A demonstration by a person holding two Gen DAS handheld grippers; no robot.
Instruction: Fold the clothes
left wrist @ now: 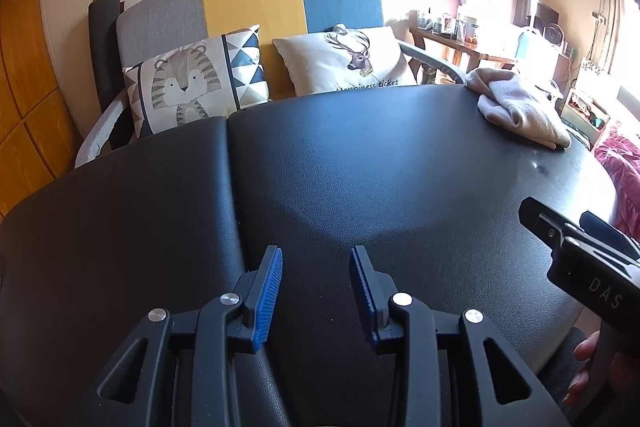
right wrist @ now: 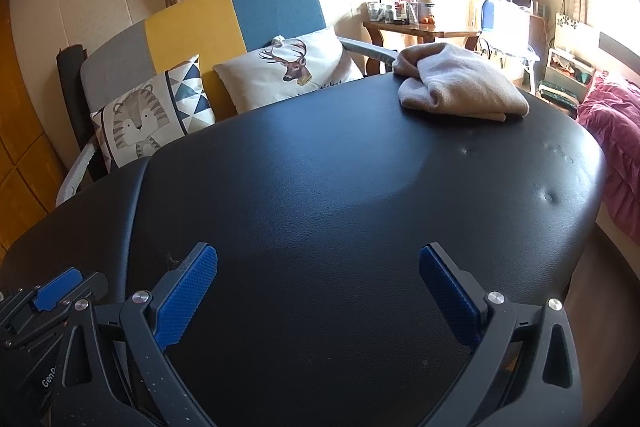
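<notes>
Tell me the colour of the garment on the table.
Beige garment, clearest in the right wrist view.

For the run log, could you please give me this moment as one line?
left claw: open, empty | right claw: open, empty | cloth: bundled, far right of table, untouched

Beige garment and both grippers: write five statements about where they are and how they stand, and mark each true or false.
1. The beige garment lies bunched at the far right corner of the black table. True.
2. The right gripper is shut on the garment. False: its jaws are wide open and empty, near the table's close edge.
3. The left gripper is open and holds nothing. True.
4. The garment is spread flat across the table's middle. False: it is a crumpled heap at the far edge.
5. The deer cushion sits on the table. False: it rests on the sofa behind.
</notes>
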